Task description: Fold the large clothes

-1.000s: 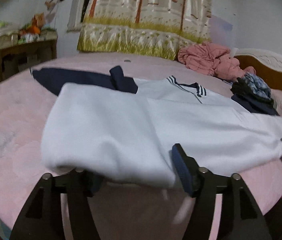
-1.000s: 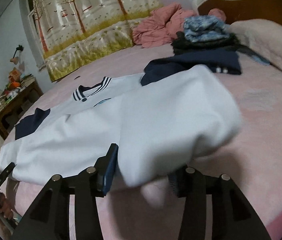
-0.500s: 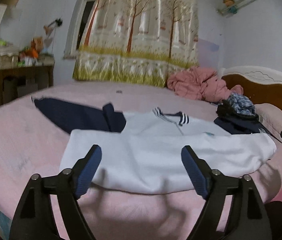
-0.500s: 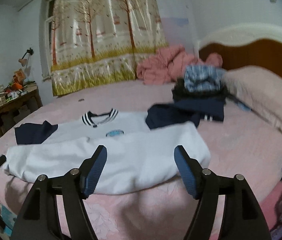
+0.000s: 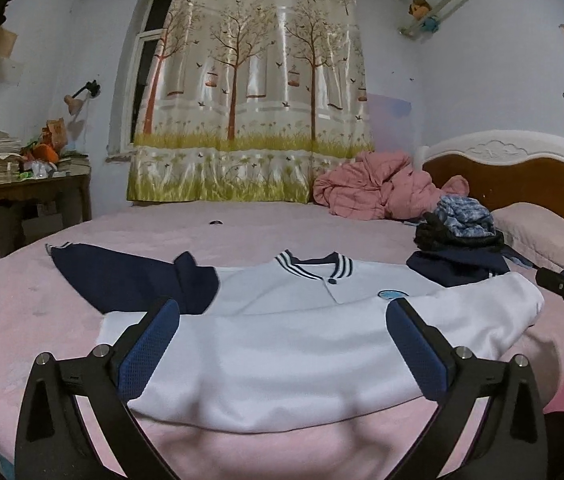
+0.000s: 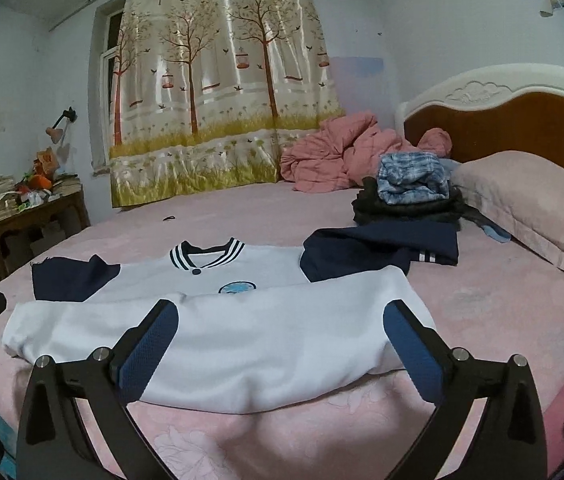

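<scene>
A white jacket with navy sleeves and a striped collar (image 5: 282, 344) lies on the pink bed, its lower half folded up over the chest. It also shows in the right wrist view (image 6: 218, 336). One navy sleeve (image 5: 130, 276) lies spread to the left, the other (image 6: 377, 252) to the right. My left gripper (image 5: 282, 344) is open and empty, held above the near fold. My right gripper (image 6: 282, 344) is open and empty, likewise above the fold. Each gripper's tip shows at the edge of the other's view.
A stack of folded clothes (image 6: 409, 196) sits by the pillow (image 6: 529, 208). A crumpled pink blanket (image 5: 377, 188) lies at the far side near the headboard (image 5: 521, 176). A cluttered wooden table (image 5: 30, 192) stands at the left by the curtain.
Both grippers let go of the jacket's hem after laying it over the chest, opened wide and pulled back toward me and upward. The jacket now lies folded in half.
</scene>
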